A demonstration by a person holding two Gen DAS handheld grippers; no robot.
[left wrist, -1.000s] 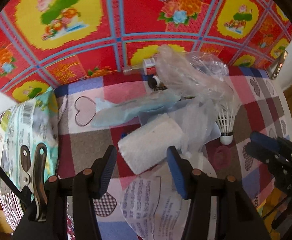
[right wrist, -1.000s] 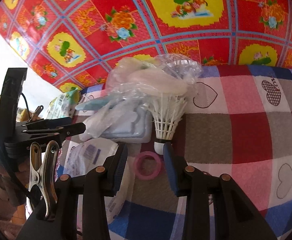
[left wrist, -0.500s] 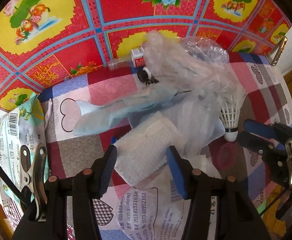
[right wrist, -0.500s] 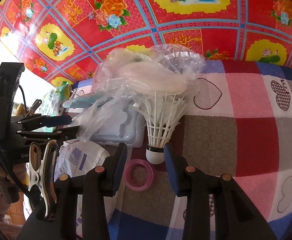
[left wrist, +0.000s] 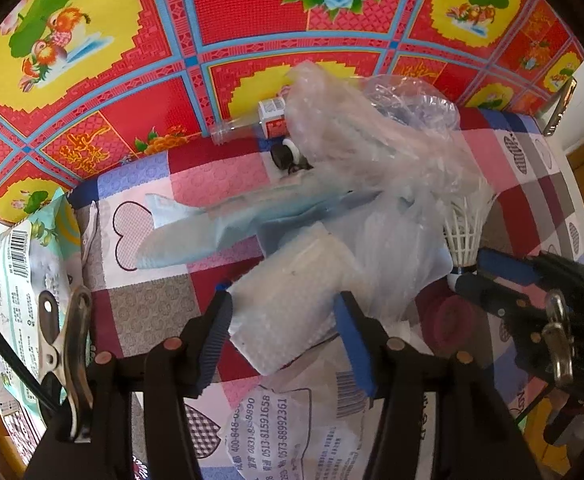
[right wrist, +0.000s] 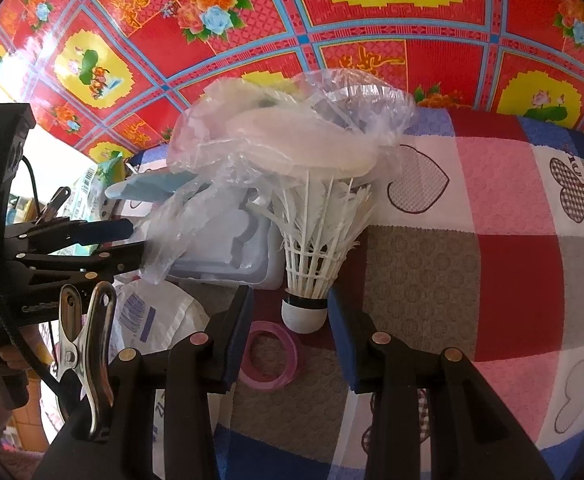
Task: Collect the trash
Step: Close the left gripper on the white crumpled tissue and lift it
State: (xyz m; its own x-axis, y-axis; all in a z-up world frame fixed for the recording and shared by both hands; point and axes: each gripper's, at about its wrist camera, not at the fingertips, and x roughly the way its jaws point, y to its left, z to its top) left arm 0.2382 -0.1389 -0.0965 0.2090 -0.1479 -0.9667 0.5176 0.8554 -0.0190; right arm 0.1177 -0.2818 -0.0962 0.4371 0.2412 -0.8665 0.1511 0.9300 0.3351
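A heap of trash lies on the checked cloth (left wrist: 144,312). In the left wrist view my left gripper (left wrist: 280,298) points down over a white foam block (left wrist: 288,280). Its jaws are opening and straddle the block without pressing it. A shuttlecock (right wrist: 315,248) stands cork-down in the right wrist view. My right gripper (right wrist: 288,294) is open around its cork, with the right pad very close to it. A pink ring (right wrist: 272,364) lies partly under that gripper's left finger. Crumpled clear bags (left wrist: 371,152) cover the back of the heap.
A pale blue paper (left wrist: 220,224), a small bottle (left wrist: 268,120), a printed white packet (left wrist: 292,420) and a green-white packet (left wrist: 20,280) lie around the foam. A blister tray (right wrist: 232,248) sits left of the shuttlecock. The red flowered floor (right wrist: 371,40) lies beyond the table edge.
Both grippers have sunk toward the heap. The foam block now fills the gap of the left fingers, which stand slightly wider. The shuttlecock's cork has come between the right fingers.
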